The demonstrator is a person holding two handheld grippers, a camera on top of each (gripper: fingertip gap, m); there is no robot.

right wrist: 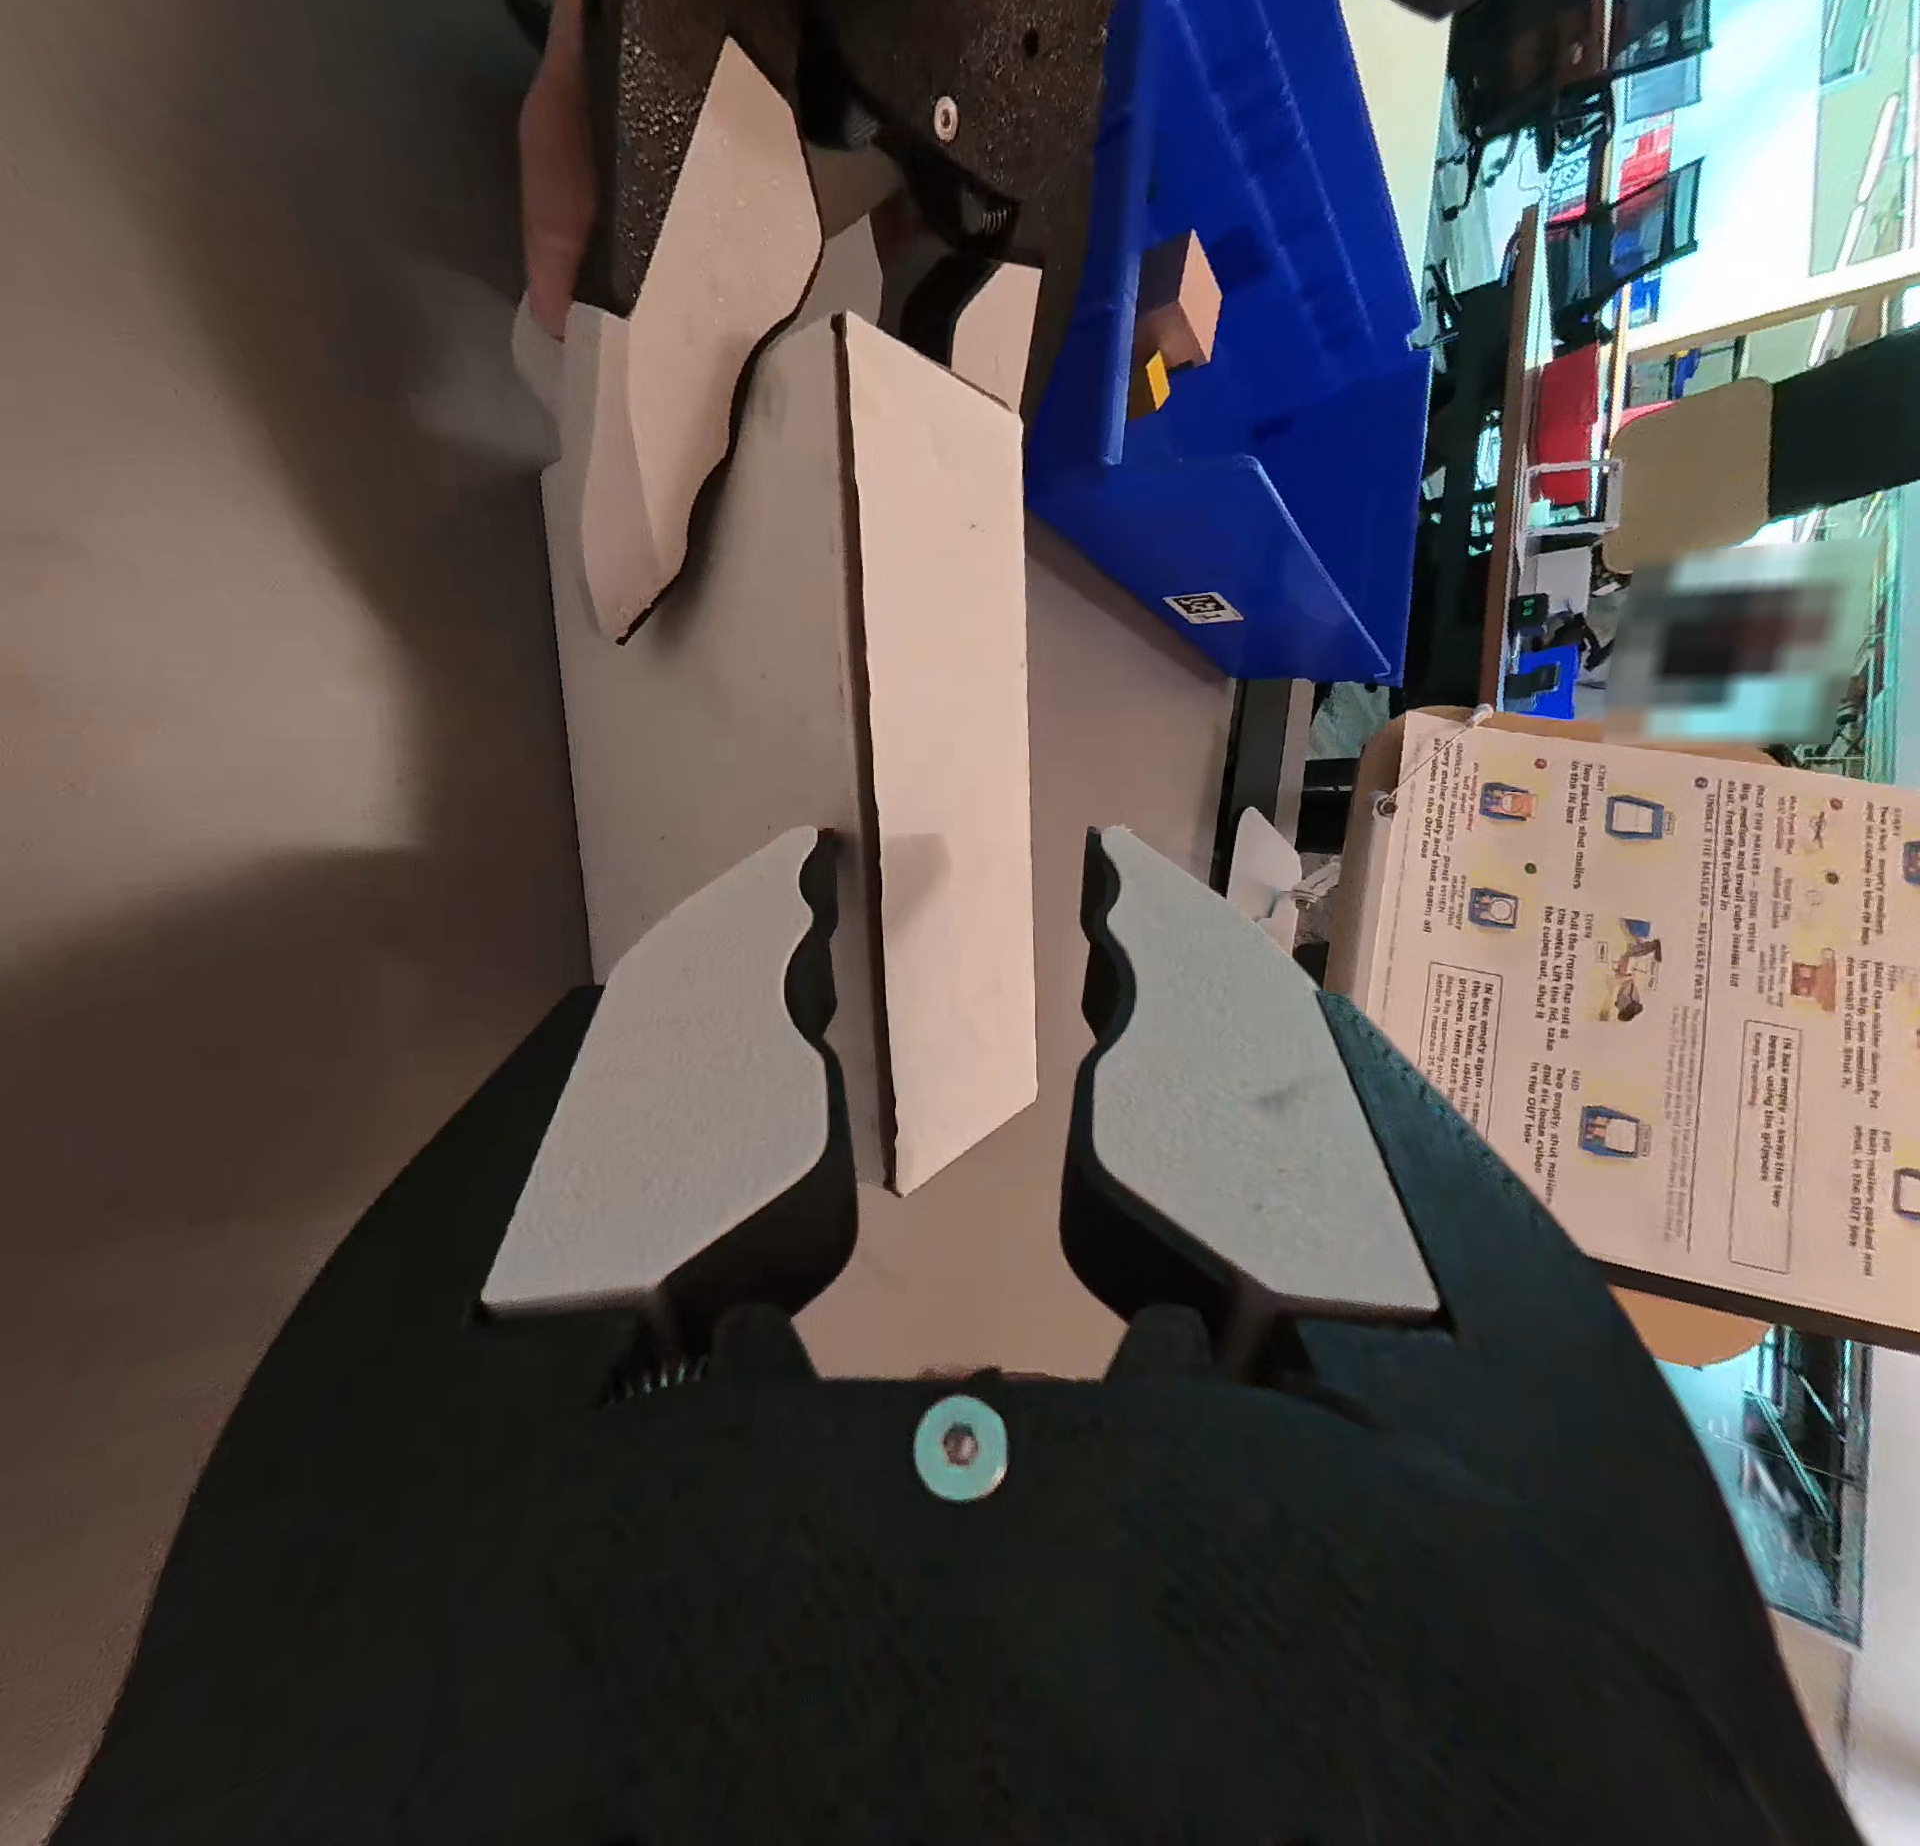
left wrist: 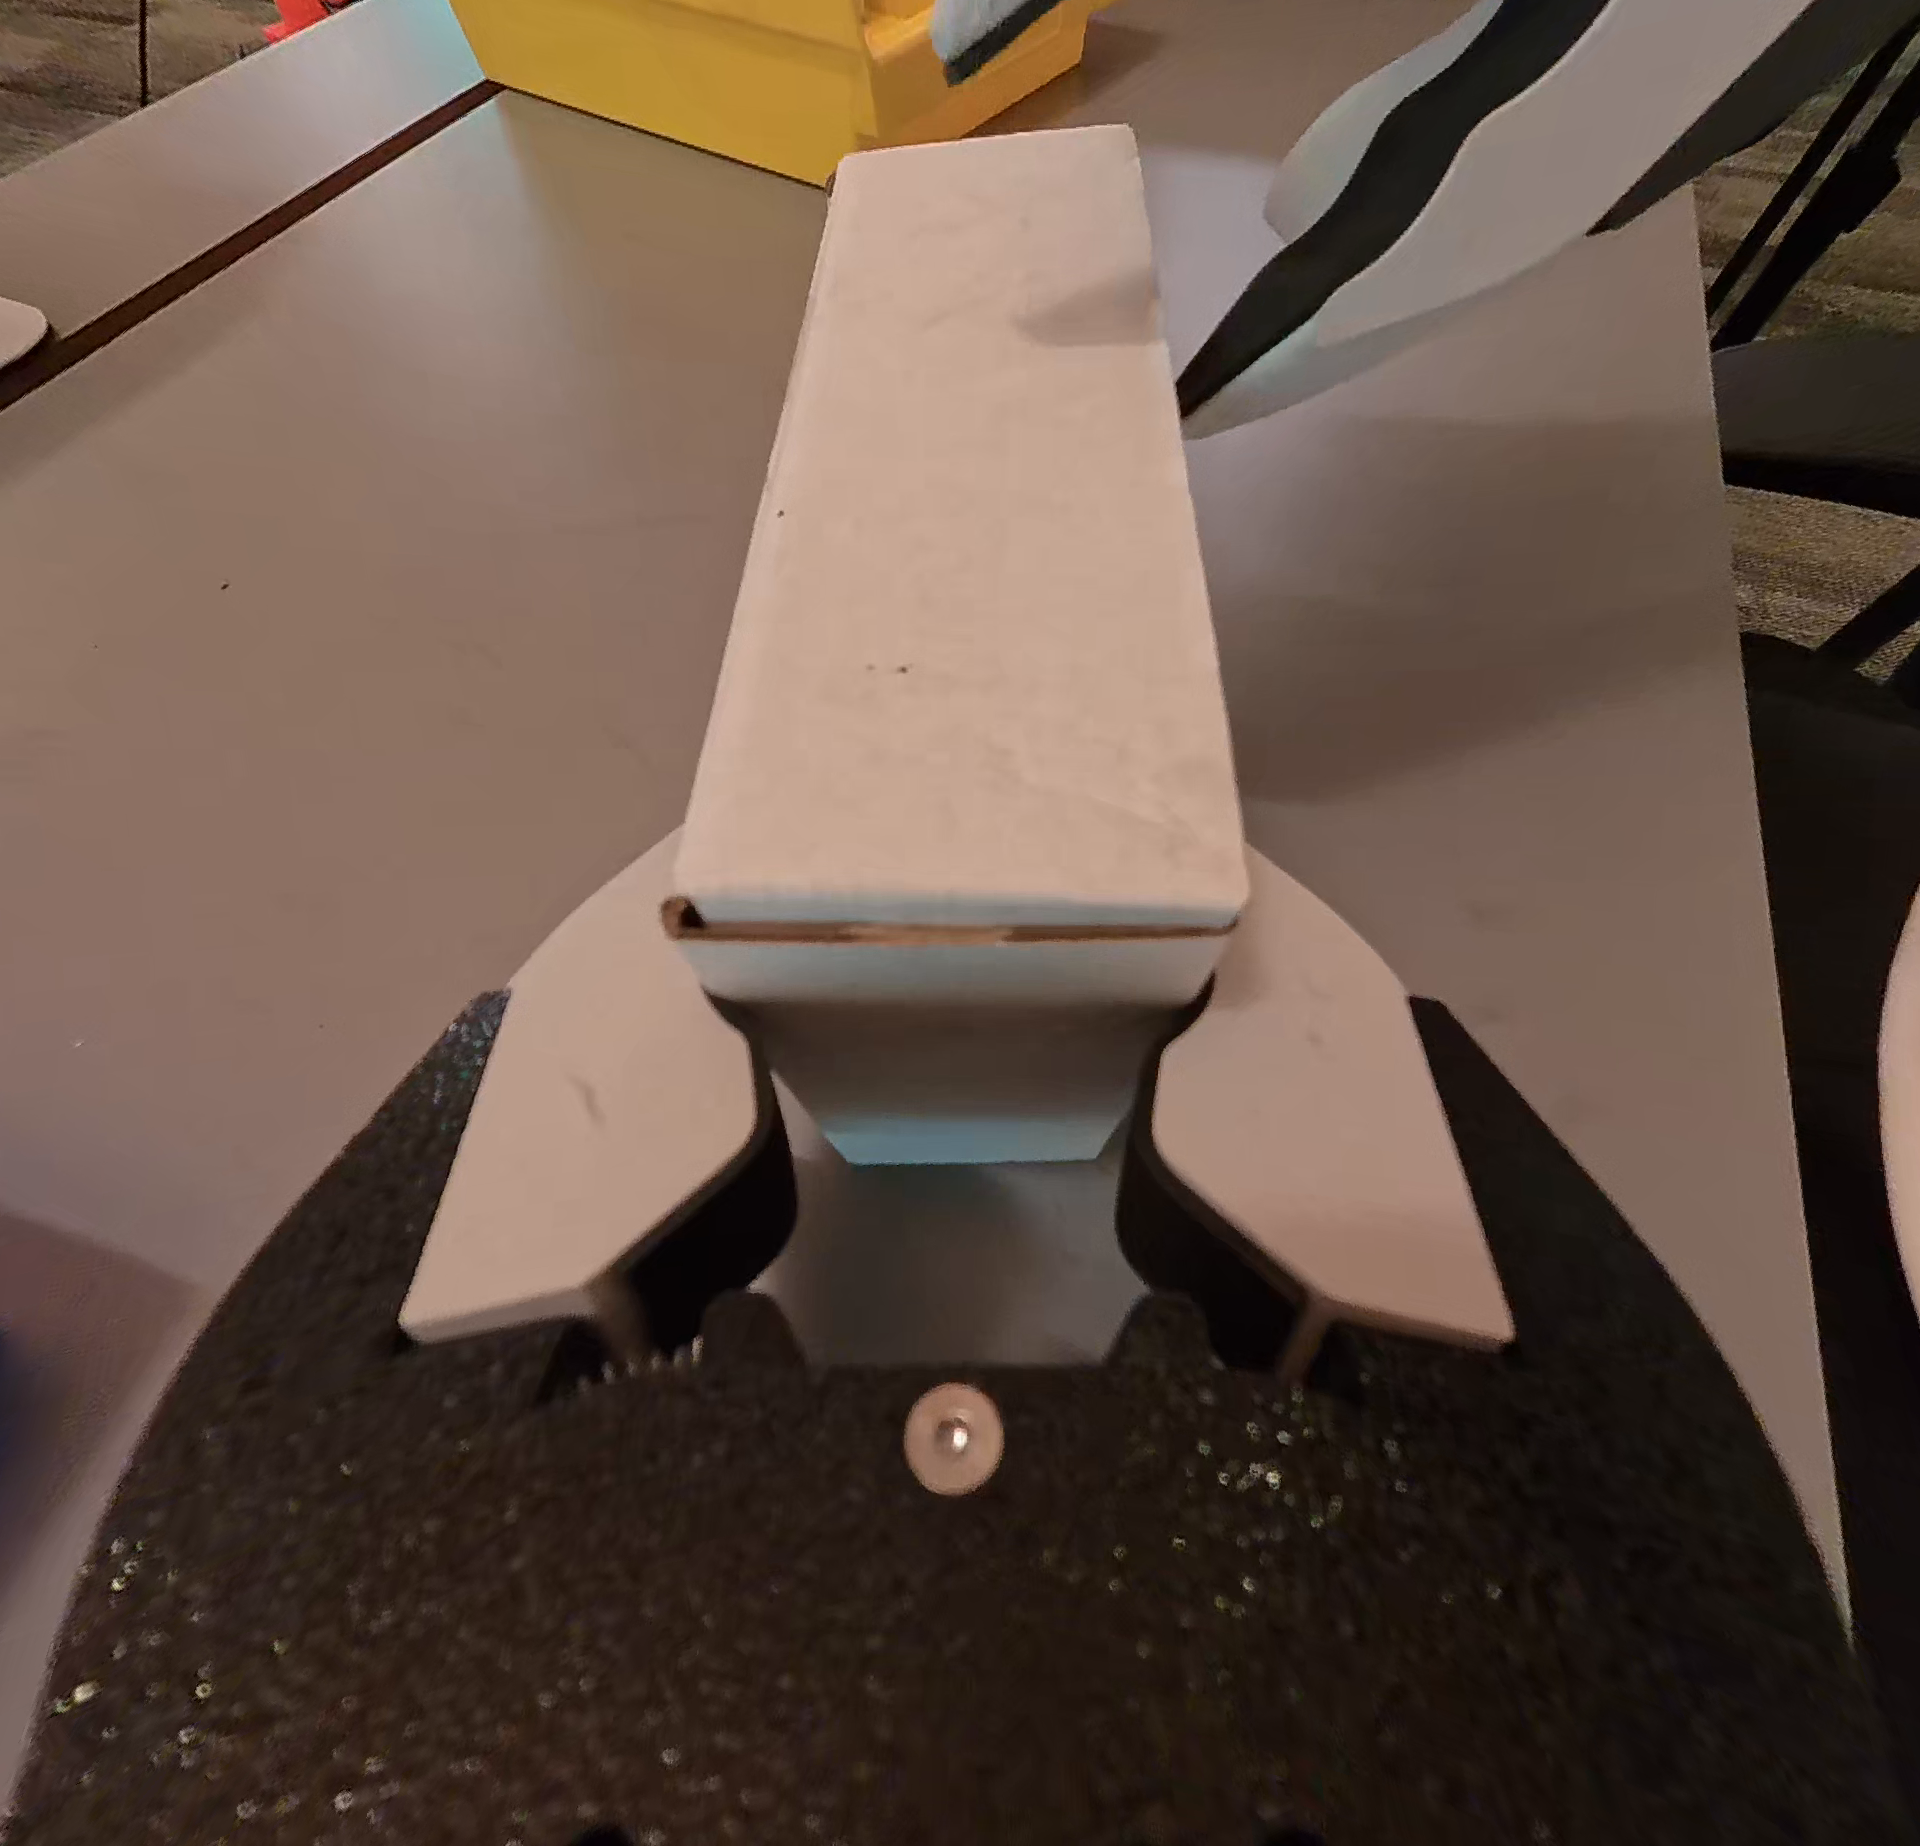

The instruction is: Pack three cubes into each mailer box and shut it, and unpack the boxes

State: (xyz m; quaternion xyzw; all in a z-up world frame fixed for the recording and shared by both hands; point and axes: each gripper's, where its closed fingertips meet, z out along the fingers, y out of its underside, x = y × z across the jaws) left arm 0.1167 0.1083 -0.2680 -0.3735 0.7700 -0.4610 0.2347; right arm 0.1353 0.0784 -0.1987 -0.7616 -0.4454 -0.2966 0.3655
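White mailer box (left wrist: 966, 570) lies shut at frame centre on the grey table (left wrist: 364, 601), its near end clamped by the left gripper (left wrist: 956, 1048). Right gripper (right wrist: 956, 965) gapes wide around its edge (apparently without touching). Yellow bin (left wrist: 675, 30) sits upper left.

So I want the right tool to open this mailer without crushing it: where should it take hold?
Probably the lid's front lip on the white mailer box, at the seam along its long side, coming in from that side. The left tool already clamps one short end, steadying it; the open right tool faces that seam.
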